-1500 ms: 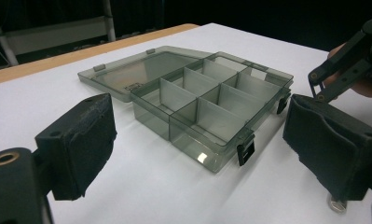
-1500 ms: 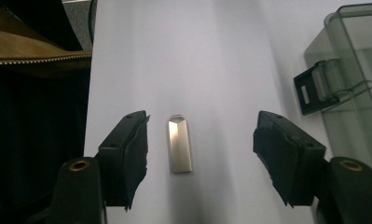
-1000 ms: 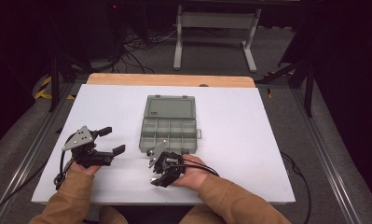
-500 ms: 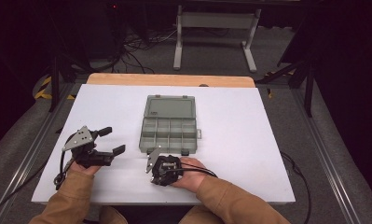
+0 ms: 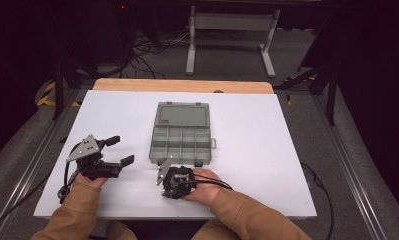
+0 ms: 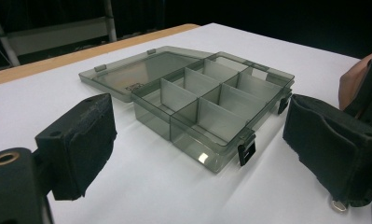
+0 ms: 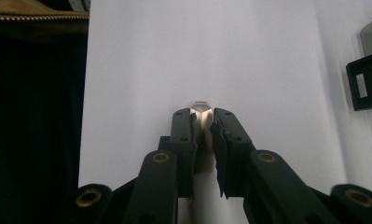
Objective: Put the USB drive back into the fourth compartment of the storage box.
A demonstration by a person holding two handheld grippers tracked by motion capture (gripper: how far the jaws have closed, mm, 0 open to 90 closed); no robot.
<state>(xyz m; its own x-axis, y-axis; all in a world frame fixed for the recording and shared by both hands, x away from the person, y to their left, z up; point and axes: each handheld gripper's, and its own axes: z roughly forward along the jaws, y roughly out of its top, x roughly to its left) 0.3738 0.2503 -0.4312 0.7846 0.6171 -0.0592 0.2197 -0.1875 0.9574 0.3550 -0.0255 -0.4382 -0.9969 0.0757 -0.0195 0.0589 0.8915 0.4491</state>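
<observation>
The grey translucent organizer box (image 5: 181,140) lies open on the white table (image 5: 267,150), its lid (image 5: 182,115) folded flat away from the person and its divided compartments (image 6: 207,100) holding nothing visible. The right gripper (image 7: 203,119), resting on the table just in front of the box's near edge beside a black latch (image 7: 364,86), has its jaws pressed together on a small pale metal piece (image 7: 201,108), whose tip protrudes beyond the pads. The left gripper (image 5: 118,150) rests to the left of the box, apart from it, jaws spread wide and holding nothing.
</observation>
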